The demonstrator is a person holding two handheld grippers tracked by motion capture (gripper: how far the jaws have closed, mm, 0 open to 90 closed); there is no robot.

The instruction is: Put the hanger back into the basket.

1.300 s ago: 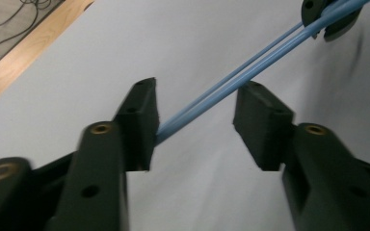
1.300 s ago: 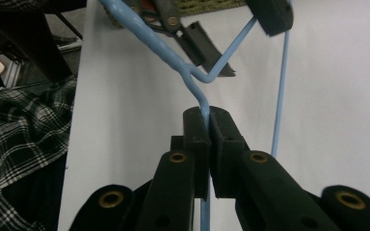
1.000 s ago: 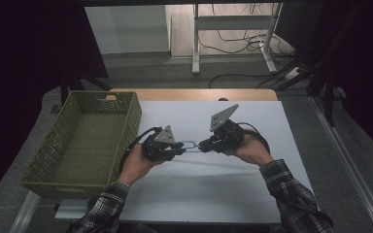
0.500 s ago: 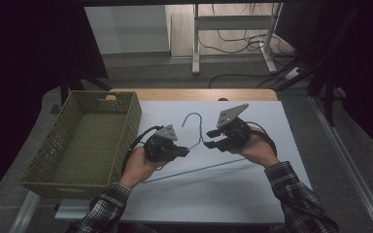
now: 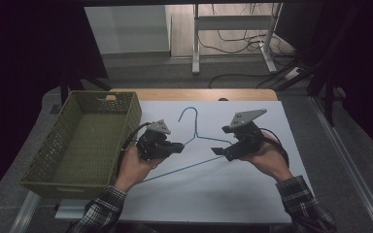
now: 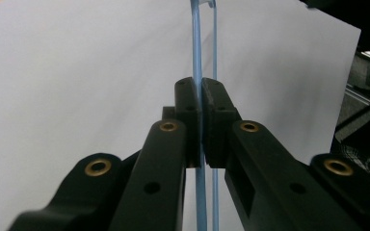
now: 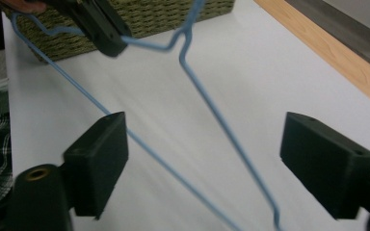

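A person sits at the near edge of a white table with a two-jaw tool in each hand.

Left gripper: jaws clenched on the blue wire hanger. In the left gripper view the pads are pressed together with one strand of the wire pinched between them; a second strand runs just beside it, outside the pads, at about 1 o'clock from the pinch. From the high view the grip sits on the hanger's shoulder, at about 8 o'clock from the hook.

Right gripper: jaws released and standing wide, having just been opening. In the right gripper view the two pads are well apart; two runs of blue wire pass through the gap between them, and neither pad touches the wire.

Hanger position: near the middle of the table, between the two grippers. The hook points toward 12 o'clock, to the far edge. The long bottom wire slopes down toward 7 o'clock, past the left hand. Whether any part of the hanger rests on the table I cannot tell.

A green woven basket stands at 9 o'clock from the left gripper, near the hand. The right hand is at 3 o'clock from the hanger. Both sleeves are plaid.
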